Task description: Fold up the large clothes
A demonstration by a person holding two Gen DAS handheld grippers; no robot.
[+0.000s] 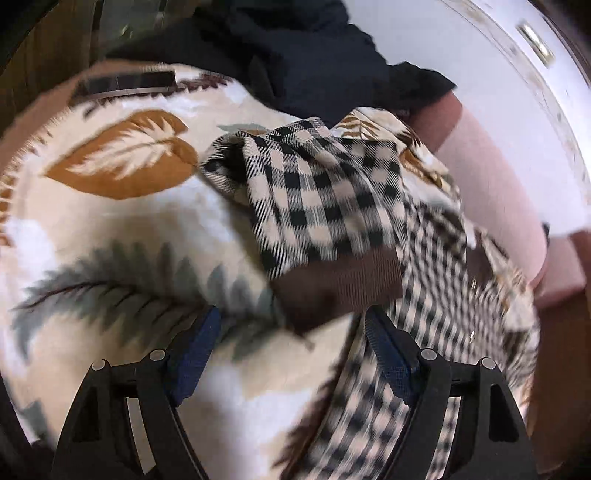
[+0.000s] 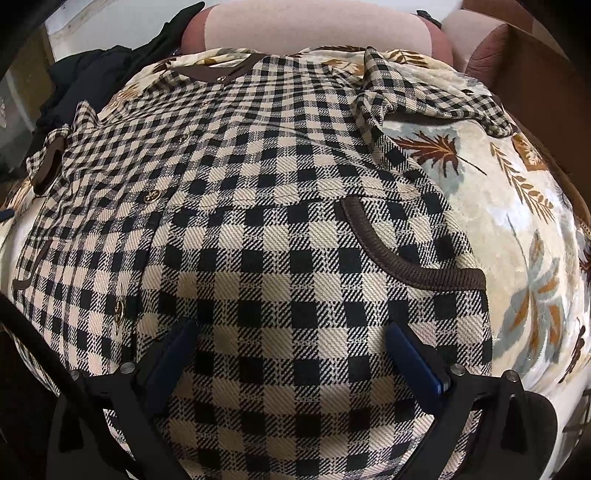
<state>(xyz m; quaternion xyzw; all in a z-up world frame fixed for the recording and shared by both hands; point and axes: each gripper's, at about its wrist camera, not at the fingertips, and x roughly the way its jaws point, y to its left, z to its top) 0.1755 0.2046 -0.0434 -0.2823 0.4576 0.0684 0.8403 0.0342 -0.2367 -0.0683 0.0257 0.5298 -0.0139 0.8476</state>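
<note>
A black-and-cream checked jacket with brown trim and gold buttons lies spread front-up on a leaf-print blanket. A brown-edged pocket is on its right side. My right gripper is open just above the jacket's lower front, holding nothing. In the left wrist view, a checked sleeve with a brown cuff lies bunched over the jacket's edge. My left gripper is open, with the cuff just ahead of its fingers. This view is motion-blurred.
The leaf-print blanket covers the surface. A dark navy garment lies at the far side, also showing in the right wrist view. A pink cushion borders the blanket. A white wall stands behind.
</note>
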